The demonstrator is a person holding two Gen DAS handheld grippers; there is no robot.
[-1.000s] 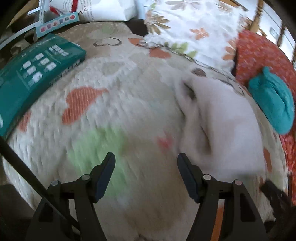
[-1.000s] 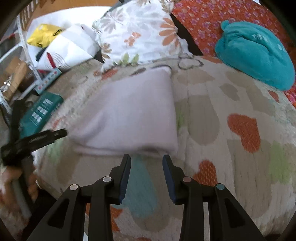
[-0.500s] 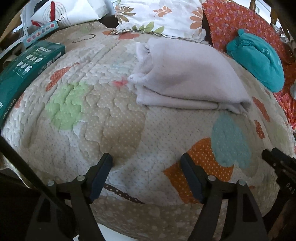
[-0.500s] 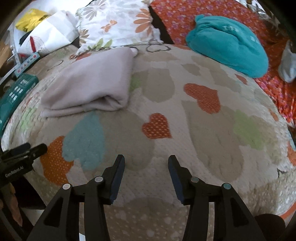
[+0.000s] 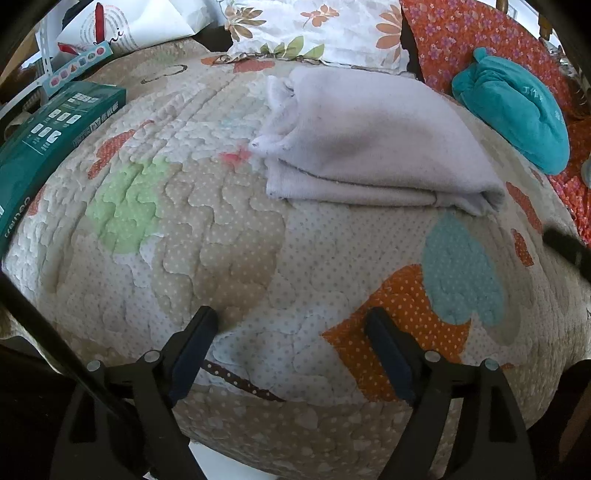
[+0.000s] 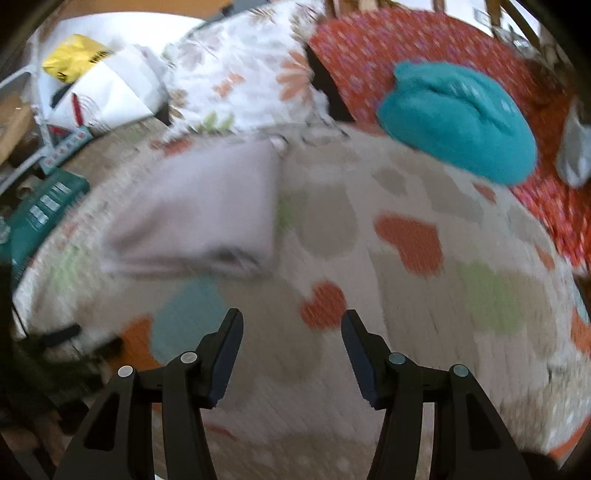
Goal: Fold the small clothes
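Note:
A pale lilac garment (image 5: pixel 369 147) lies folded in layers on the heart-patterned quilt (image 5: pixel 221 240), near the far side. It also shows blurred in the right wrist view (image 6: pixel 199 218). My left gripper (image 5: pixel 291 323) is open and empty, low over the quilt's near edge, well short of the garment. My right gripper (image 6: pixel 291 325) is open and empty, above the quilt to the right of the garment. A teal garment (image 5: pixel 517 110) lies bunched on the red floral cover, also in the right wrist view (image 6: pixel 458 122).
A floral pillow (image 5: pixel 317 29) lies behind the folded garment. A green box (image 5: pixel 44 147) sits at the quilt's left edge. A white bag (image 6: pixel 107 88) and a yellow item (image 6: pixel 70 55) lie at far left. The red floral cover (image 6: pixel 369 48) runs along the right.
Both grippers pulled back from the folded garment toward the quilt's near edge. The right gripper opened wider and its view is now blurred by motion, swinging left.

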